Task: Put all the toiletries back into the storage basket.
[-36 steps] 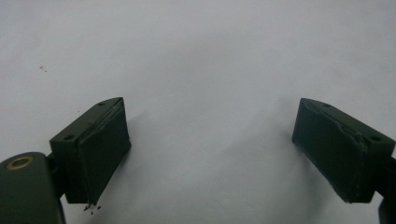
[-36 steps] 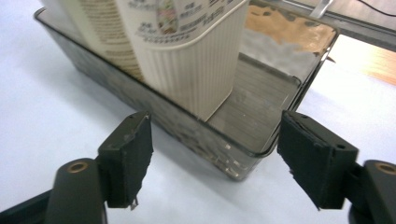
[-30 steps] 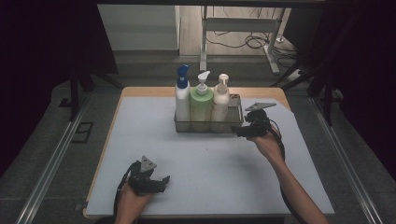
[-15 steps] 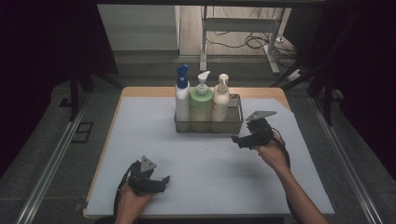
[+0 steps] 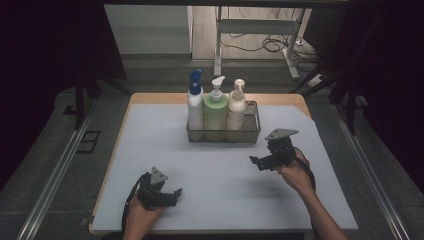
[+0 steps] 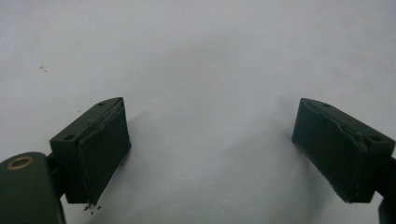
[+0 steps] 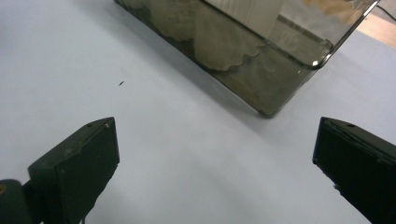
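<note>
Near the front left corner of the pale grey table mat point(image 5: 220, 170), well apart from the dark wire-mesh rectangular basket point(image 5: 250, 131), the left gripper point(image 5: 172, 194) rested low over the mat with its jaws spread wide and nothing between them. Inside the basket, which stood toward the far middle of the mat, three plastic bottles stood upright side by side: a white spray bottle with a blue trigger head point(image 5: 195, 105), a green pump bottle point(image 5: 216, 110) and a cream pump bottle point(image 5: 236, 107). Just to the front right of the basket, the right gripper point(image 5: 256, 162) hovered apart from it; its jaws had just been opening and stood wide, empty, facing the basket's near corner point(image 7: 268, 109).
</note>
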Motion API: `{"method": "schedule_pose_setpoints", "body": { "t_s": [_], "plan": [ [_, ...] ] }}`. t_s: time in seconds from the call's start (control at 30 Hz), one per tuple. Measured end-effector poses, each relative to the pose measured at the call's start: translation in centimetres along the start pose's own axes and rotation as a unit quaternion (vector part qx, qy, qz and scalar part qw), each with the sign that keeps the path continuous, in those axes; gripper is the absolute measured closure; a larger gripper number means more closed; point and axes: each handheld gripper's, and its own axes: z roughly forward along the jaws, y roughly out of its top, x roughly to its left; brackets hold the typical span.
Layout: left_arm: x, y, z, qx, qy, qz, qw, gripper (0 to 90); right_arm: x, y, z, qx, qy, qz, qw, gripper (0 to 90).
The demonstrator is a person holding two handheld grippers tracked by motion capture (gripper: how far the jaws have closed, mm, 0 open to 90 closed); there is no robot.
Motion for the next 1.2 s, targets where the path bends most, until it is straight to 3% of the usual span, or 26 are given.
{"method": "schedule_pose_setpoints", "body": {
  "t_s": [1.2],
  "plan": [
    [0.0, 0.0, 0.0, 0.001, 0.0, 0.001, 1.0, 10.7, 1.5, -7.1, -3.0, 0.005, 0.0, 0.017, 0.9998, 0.0]
  ]
}}
